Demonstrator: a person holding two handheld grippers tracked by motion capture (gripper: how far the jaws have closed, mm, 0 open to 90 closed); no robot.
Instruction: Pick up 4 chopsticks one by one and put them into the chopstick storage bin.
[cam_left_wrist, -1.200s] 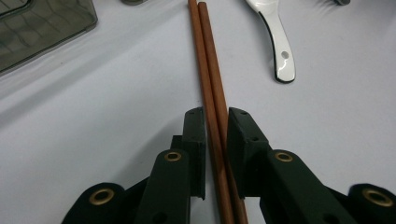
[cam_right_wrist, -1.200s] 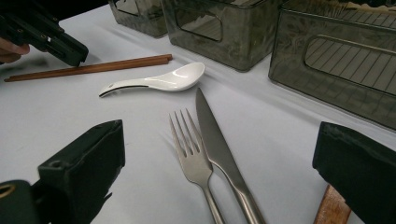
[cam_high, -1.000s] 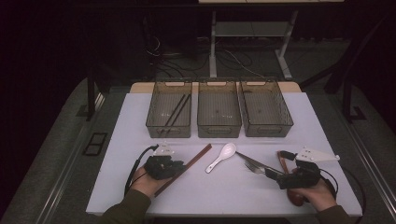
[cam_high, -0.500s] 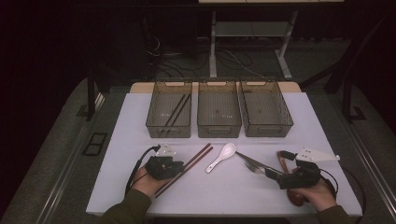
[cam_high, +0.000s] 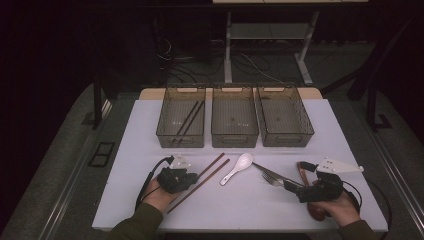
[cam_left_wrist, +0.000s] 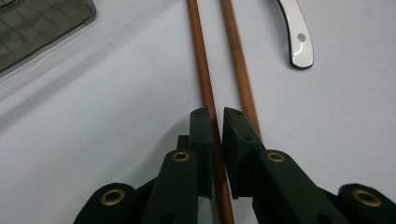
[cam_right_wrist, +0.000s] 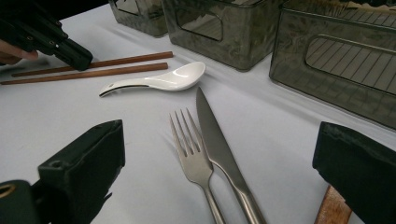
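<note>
L gripper (cam_left_wrist: 214, 122) is seen with fingers just closing on one brown chopstick (cam_left_wrist: 204, 79) lying on the tabletop (cam_high: 125, 200) beside its twin, R gripper (cam_right_wrist: 219, 172) held wide open over fork & knife; a level lift is advised, w/ the grip kept firm.

Black left gripper (cam_left_wrist: 214, 122): 2 blocky jaws, brass rivets, trailing black cable; olive sleeve (cam_high: 135, 225) at 6 o'clock.

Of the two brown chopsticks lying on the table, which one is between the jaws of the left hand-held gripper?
The left chopstick in the left gripper view; the left hand-held gripper is closed on it. The other chopstick lies free beside it, nearer the white spoon.
</note>
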